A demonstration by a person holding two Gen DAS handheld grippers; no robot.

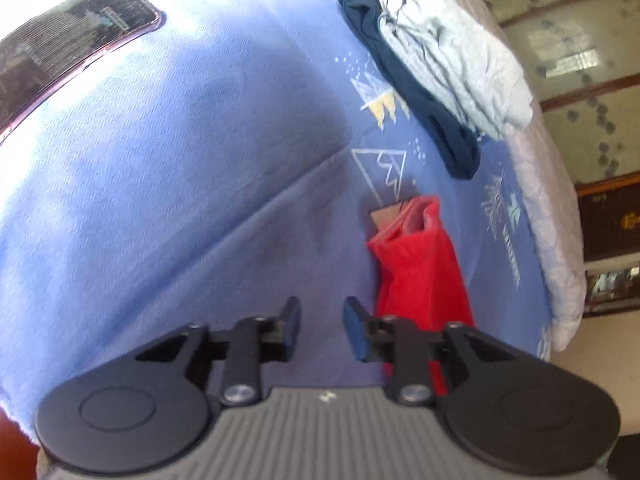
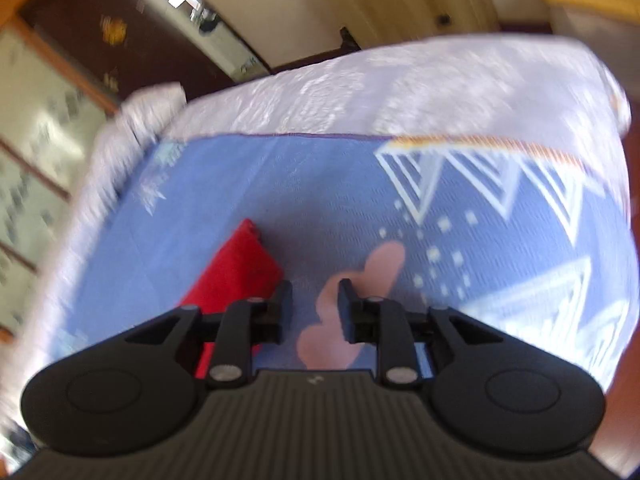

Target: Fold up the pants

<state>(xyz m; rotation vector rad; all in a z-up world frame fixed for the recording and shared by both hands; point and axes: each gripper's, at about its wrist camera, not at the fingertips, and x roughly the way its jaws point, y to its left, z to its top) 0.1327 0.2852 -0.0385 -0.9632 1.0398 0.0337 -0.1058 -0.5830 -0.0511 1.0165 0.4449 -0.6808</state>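
Note:
A small folded red garment point(image 1: 416, 268) lies on the blue patterned bedsheet point(image 1: 200, 160), with a cardboard tag at its far end. My left gripper point(image 1: 322, 322) is open and empty, hovering just left of the red garment's near end. In the right wrist view the same red garment point(image 2: 236, 268) lies to the left of my right gripper point(image 2: 314, 304), which is open and empty above the sheet point(image 2: 320, 184). The right view is motion-blurred.
A folded pale grey garment point(image 1: 452, 52) rests on a dark navy one point(image 1: 404, 80) at the bed's far right. A dark phone point(image 1: 68, 40) lies at the upper left. A white quilt point(image 2: 380, 84) covers the bed's far edge; cabinets stand beyond.

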